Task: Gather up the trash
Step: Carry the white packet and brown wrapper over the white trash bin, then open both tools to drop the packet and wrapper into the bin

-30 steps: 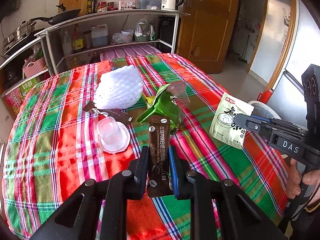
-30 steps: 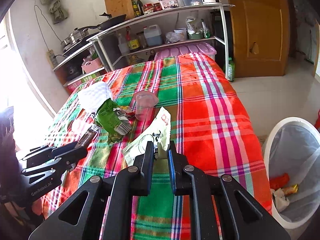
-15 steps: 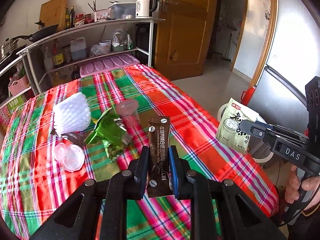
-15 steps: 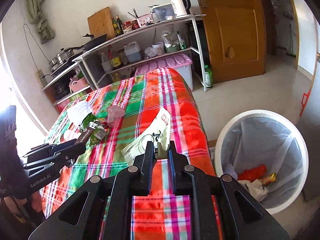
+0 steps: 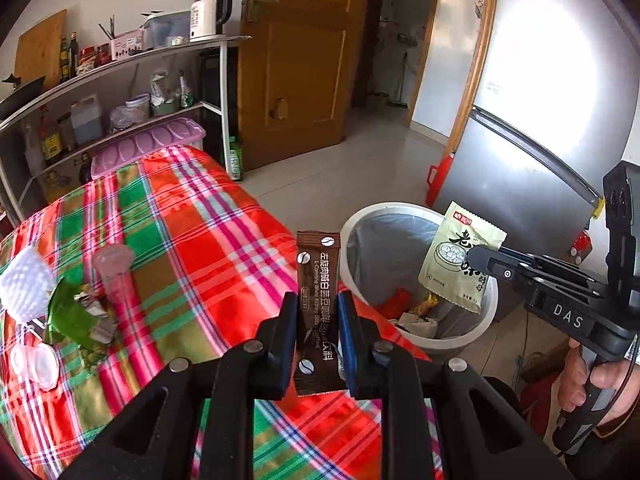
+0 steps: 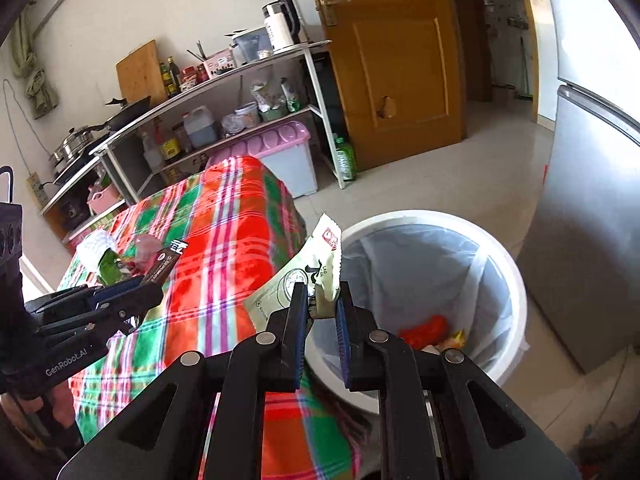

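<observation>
My left gripper (image 5: pixel 319 304) is shut on a brown coffee sachet (image 5: pixel 318 280), held above the table's right edge. It also shows in the right wrist view (image 6: pixel 120 292) with the sachet (image 6: pixel 166 262). My right gripper (image 6: pixel 322 300) is shut on a pale green snack packet (image 6: pixel 304 276), held over the near rim of the white trash bin (image 6: pixel 516 280). In the left wrist view the packet (image 5: pixel 460 258) hangs over the bin (image 5: pixel 352 224), which holds several wrappers.
On the plaid tablecloth (image 5: pixel 200 240) lie a white foam net (image 5: pixel 24 284), a green wrapper (image 5: pixel 72 316), a clear pink cup (image 5: pixel 114 268) and a small clear cup (image 5: pixel 36 364). A metal shelf (image 5: pixel 120 80), a wooden door (image 5: pixel 296 72) and a fridge (image 5: pixel 520 160) stand around.
Both grippers have swung right from over the table towards the trash bin, carrying the sachet and the packet. The bin now fills the area ahead.
</observation>
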Available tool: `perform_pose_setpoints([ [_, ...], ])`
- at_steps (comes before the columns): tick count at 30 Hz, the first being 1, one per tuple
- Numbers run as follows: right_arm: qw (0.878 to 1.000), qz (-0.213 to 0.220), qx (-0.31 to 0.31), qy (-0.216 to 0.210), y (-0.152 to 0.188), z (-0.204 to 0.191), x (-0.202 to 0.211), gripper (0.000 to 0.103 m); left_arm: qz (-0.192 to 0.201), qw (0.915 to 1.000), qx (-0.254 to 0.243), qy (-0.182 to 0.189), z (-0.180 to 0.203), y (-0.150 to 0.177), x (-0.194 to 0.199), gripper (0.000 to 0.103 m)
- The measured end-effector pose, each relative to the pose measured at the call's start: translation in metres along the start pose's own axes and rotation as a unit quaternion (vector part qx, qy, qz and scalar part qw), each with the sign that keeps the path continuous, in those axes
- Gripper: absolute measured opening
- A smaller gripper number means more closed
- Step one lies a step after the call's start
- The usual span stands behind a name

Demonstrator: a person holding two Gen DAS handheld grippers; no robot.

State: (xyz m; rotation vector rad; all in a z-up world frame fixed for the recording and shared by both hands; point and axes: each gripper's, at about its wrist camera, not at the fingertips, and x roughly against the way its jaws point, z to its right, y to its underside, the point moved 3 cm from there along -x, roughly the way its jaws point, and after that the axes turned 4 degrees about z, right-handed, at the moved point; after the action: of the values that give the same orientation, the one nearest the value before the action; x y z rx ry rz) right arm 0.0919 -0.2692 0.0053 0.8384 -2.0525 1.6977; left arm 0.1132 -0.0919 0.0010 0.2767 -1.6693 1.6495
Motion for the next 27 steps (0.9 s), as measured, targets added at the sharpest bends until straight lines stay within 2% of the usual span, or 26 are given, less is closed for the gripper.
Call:
perform_pose_setpoints([
  [6,0.999,-0.007,-0.027,0.034,0.003,0.042,0.001,0.014,-0.010,0.9992,-0.025,0.030,0.039,-0.010,-0.023,0.021],
  [13,0.996,-0.037,-0.048,0.065,0.016,0.080,-0.011,0.014,-0.038,0.9972,-0.044,0.047,0.069,-0.008,-0.049,0.022],
  [19,0.993,-0.057,-0.048,0.087,0.026,0.097,-0.025,0.014,-0.060,0.9958,-0.052,0.046,0.083,-0.004,-0.070,0.022],
  [27,0.990,-0.075,-0.051,0.105,0.031,0.110,-0.039,0.016,-0.069,0.9956,-0.050,0.038,0.084,-0.002,-0.079,0.024],
])
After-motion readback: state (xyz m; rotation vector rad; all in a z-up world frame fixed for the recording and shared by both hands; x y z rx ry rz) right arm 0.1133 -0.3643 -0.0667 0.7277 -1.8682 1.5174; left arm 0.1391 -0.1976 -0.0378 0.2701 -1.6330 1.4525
